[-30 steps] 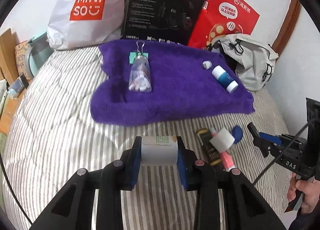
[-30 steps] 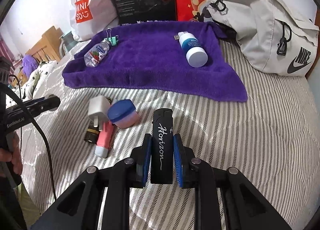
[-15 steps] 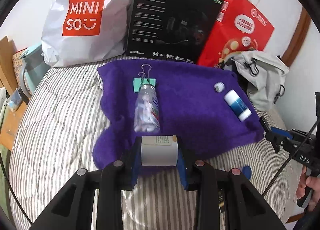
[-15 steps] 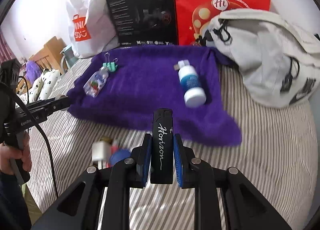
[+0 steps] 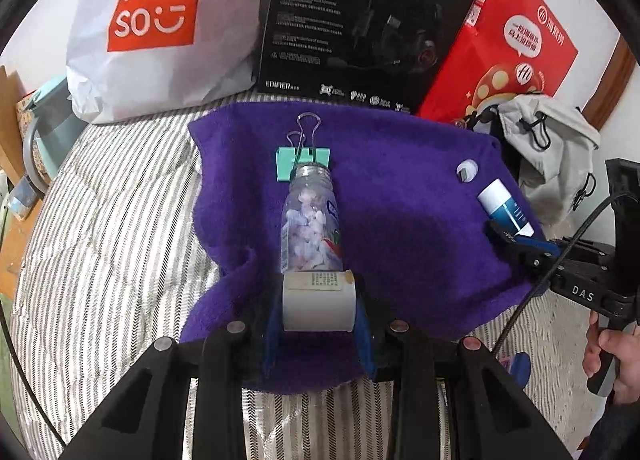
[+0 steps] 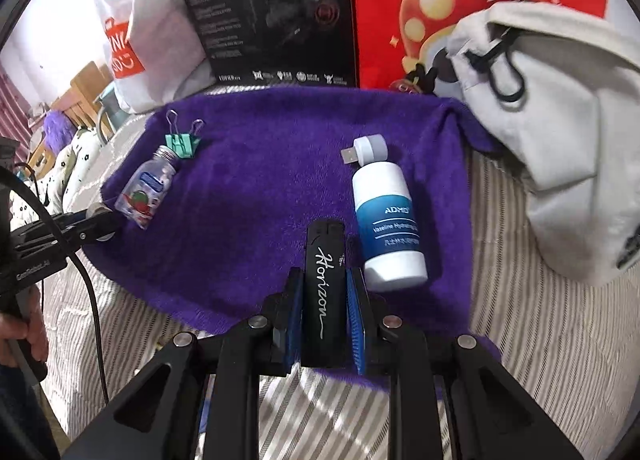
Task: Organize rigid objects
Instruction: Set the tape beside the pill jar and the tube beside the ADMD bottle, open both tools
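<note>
Now over the purple towel (image 5: 400, 195) with both loads: left gripper (image 5: 318, 308) clamped on a small white bottle (image 5: 318, 306), right gripper (image 6: 324, 300) clamped on a black lighter (image 6: 323, 292). Risks from here: nudging the clear candy bottle (image 5: 310, 227) just ahead of the white one, setting it rolling (round, lying flat); knocking the white-and-blue lotion bottle (image 6: 388, 219) just beside the lighter; releasing too near the towel's front edge.
</note>
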The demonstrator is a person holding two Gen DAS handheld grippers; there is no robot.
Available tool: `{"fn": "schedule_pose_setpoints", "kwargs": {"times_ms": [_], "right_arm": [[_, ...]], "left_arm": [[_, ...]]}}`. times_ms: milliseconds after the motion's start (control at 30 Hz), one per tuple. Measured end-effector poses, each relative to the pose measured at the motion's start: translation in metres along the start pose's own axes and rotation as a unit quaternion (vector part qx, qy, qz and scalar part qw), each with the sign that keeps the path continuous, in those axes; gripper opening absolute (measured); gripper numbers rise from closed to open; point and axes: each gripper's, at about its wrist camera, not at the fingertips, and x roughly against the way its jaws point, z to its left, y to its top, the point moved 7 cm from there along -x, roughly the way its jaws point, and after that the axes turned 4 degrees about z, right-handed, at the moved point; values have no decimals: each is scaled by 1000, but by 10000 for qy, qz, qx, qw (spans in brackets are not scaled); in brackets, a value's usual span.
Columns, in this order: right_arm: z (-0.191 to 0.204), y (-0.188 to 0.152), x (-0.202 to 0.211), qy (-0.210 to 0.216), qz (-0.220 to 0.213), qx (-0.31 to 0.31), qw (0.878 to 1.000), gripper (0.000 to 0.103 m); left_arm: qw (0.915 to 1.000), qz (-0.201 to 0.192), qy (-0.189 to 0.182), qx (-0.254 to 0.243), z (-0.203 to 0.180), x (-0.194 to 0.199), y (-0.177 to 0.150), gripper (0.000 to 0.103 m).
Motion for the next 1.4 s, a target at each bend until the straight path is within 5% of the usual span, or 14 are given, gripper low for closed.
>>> {"fn": "schedule_pose_setpoints", "kwargs": {"times_ms": [533, 967, 1100, 1233, 1400], "right_arm": [[3, 0, -25, -221, 120, 427, 9988, 22], [6, 0, -27, -205, 200, 667, 9974, 23], [4, 1, -27, -62, 267, 612, 9977, 24], [6, 2, -26, 139, 376, 508, 9979, 36], [9, -1, -23, 74, 526, 433, 9976, 40]], "left_arm": [[9973, 403, 510, -329, -6, -24, -7, 31], [9949, 639, 581, -519, -8, -29, -5, 32], [9958, 727, 367, -407, -6, -26, -8, 37], [9964, 733, 267, -332, -4, -20, -10, 41], [9983, 548, -24, -183, -7, -4, -14, 61]]}}
